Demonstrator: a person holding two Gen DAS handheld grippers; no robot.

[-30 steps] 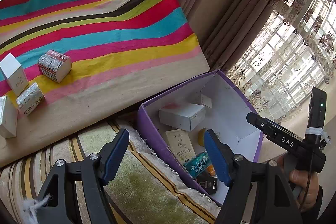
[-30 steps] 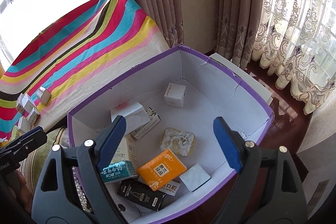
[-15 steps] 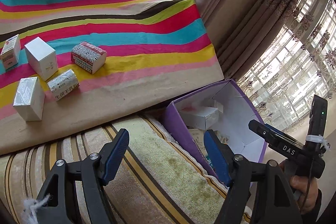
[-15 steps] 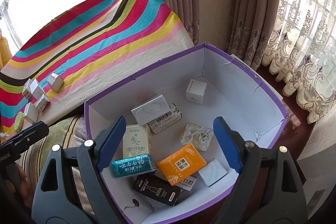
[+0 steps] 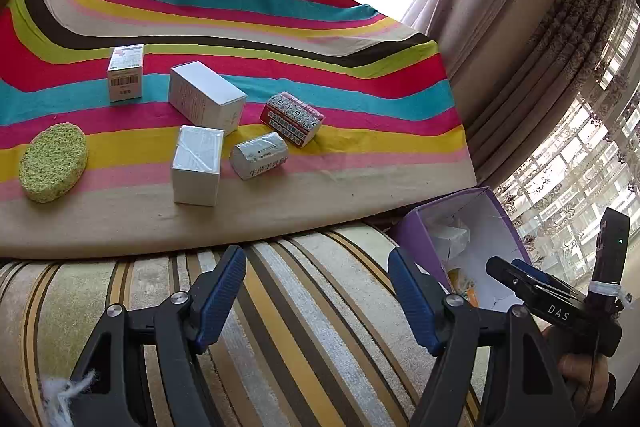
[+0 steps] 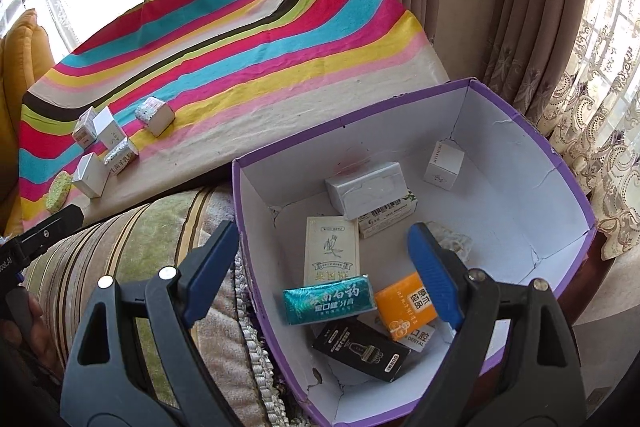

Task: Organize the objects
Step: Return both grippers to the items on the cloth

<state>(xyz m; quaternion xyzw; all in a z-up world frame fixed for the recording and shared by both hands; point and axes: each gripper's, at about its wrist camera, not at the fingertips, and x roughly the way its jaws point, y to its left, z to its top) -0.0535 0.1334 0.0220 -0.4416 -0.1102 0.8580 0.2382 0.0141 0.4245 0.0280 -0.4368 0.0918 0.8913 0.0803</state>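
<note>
Both my grippers empty, jaws spread wide, nothing between the blue pads. My left gripper (image 5: pixel 316 291) sits low centre of its frame over a striped sofa cushion (image 5: pixel 280 327), pointing toward the striped cloth (image 5: pixel 240 11) that fills the upper half. On that cloth, mid-left of the frame: a green oval sponge (image 5: pixel 53 162) far left, a small barcode box (image 5: pixel 125 73) standing upright above it to the right, a long white box (image 5: pixel 206 99) lying down, a silver-wrapped box (image 5: pixel 197 165) just below it, a small foil-wrapped pack (image 5: pixel 260 155) to its right, and a red-and-white printed box (image 5: pixel 292 117) just above that pack, close but I can't tell if touching. The purple box (image 5: pixel 408 227) peeks in at the lower right, beside my right gripper (image 5: pixel 532 283) and the hand (image 5: pixel 584 375) holding it. In the right wrist view my right gripper (image 6: pixel 324 271) hangs over the near left corner of the purple box (image 6: pixel 520 115), left finger outside its wall, right finger over the inside. In the box: a teal toothpaste box (image 6: pixel 328 301), an orange box (image 6: pixel 404 307), a black box (image 6: pixel 360 355), a tall cream box (image 6: pixel 331 247), a grey wrapped block (image 6: pixel 366 187) resting on a barcode carton (image 6: pixel 390 217), a small white box (image 6: pixel 444 165) upright near the far corner, and a whitish sponge (image 6: pixel 456 241) partly hidden by my finger.
</note>
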